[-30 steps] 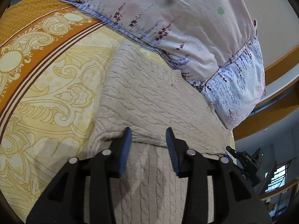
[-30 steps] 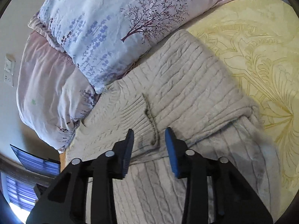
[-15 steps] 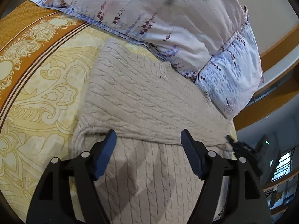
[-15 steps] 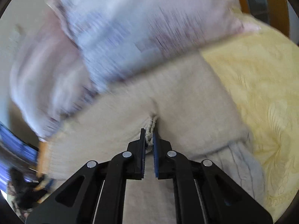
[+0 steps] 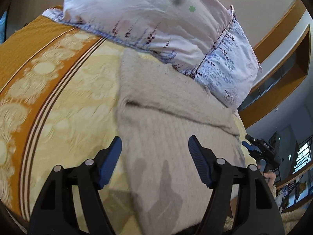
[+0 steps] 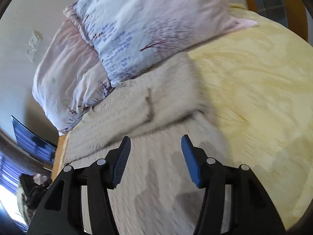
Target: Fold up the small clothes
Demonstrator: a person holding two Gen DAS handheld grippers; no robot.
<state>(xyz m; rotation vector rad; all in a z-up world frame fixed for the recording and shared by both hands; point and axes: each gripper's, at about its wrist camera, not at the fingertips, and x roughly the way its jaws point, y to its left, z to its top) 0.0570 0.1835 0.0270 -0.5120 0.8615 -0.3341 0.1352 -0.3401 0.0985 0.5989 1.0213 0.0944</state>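
A beige cable-knit sweater (image 5: 168,117) lies on the yellow bedspread, its far part folded over the near part along a crosswise fold. It also shows in the right wrist view (image 6: 156,121). My left gripper (image 5: 154,148) is open and empty, held above the near part of the sweater. My right gripper (image 6: 155,146) is open and empty, above the sweater just short of the fold. The right gripper also shows in the left wrist view (image 5: 260,150) at the sweater's right edge.
Two floral pillows (image 5: 156,19) (image 6: 137,29) lie at the head of the bed, touching the sweater's far edge. The orange patterned border of the bedspread (image 5: 39,68) runs on the left. A wooden headboard ledge (image 5: 283,49) is at the right.
My right gripper was shut on the sweater's folded edge half a second ago and has now opened and let it go. My left gripper opened wider. Both pulled back from the fold.
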